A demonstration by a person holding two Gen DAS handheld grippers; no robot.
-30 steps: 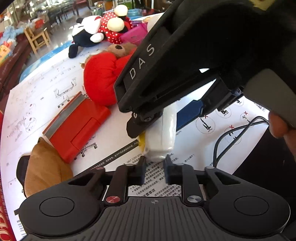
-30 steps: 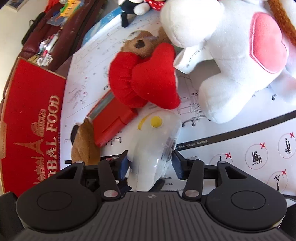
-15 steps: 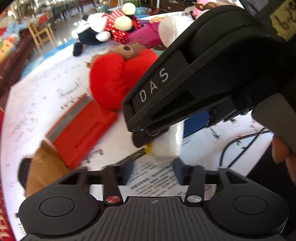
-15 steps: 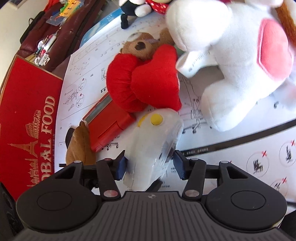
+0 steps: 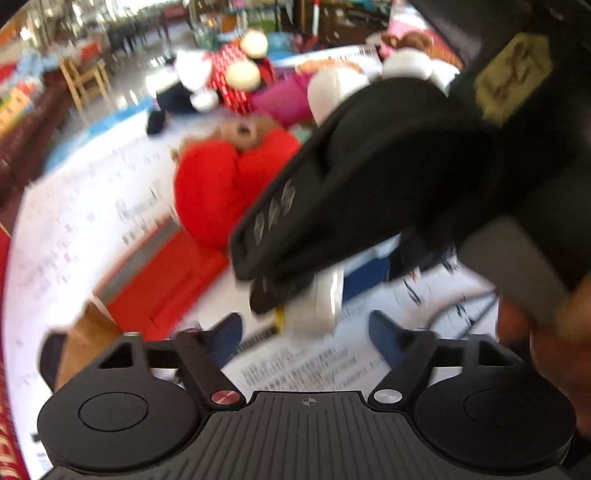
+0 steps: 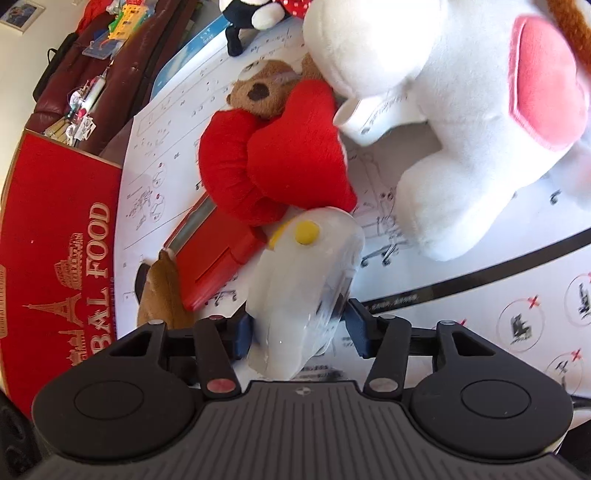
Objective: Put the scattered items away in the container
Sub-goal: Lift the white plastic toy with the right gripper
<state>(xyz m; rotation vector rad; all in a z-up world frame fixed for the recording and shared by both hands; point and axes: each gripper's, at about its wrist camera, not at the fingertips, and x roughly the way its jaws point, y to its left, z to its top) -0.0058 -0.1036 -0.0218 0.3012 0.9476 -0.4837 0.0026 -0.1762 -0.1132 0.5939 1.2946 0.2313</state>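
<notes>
Between the blue pads of the right tool [image 6: 299, 328], pinched: a white wrapped packet [image 6: 303, 284] with a yellow dot, lifted just above the printed sheet [image 6: 461, 266] on the table. Just beyond it, a red heart plush [image 6: 280, 166] hugged by a small brown bear [image 6: 262, 92]; alongside, a flat red case [image 6: 218, 254] and a big white plush [image 6: 443, 122]. Far left, a red box [image 6: 59, 236] lettered "FOOD". Left tool [image 5: 306, 332] spread wide, gripping nothing, beneath the right tool's black body [image 5: 369, 192]; view blurred.

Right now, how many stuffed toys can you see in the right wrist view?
4. A bear hugging a red heart at centre, a big white plush at right, a black-and-white polka-dot toy at the top edge, and a brown plush at lower left. Others may be hidden.
</notes>
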